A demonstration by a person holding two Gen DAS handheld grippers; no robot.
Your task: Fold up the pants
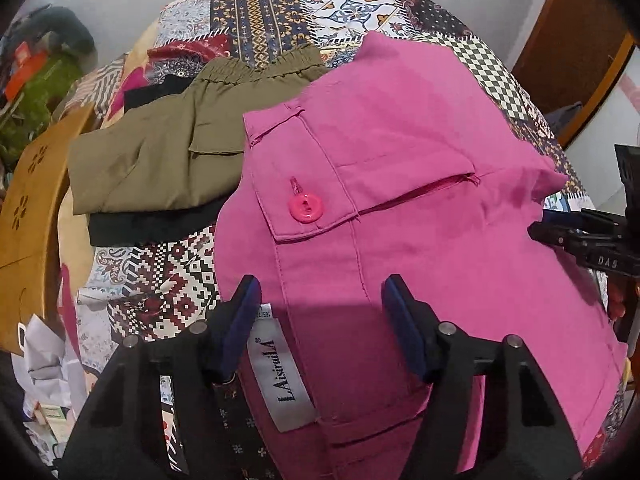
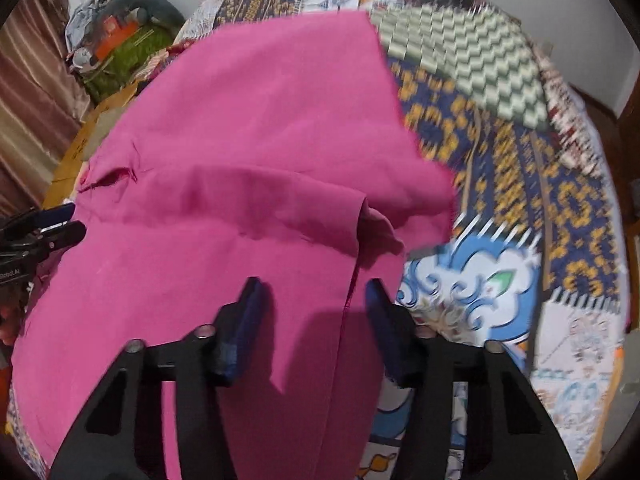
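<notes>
Pants spread flat on the bedspread, waistband end nearest the left hand-held gripper. Folded trousers just left of them, stacked on another folded garment. Right hand-held gripper over the pants' right edge, bedspread bare to its right.

My left wrist cam looks down close along its open black gripper. Right cam does likewise from the opposite side. Both share the bright pink cotton pants on the patchwork-print bedspread.
</notes>
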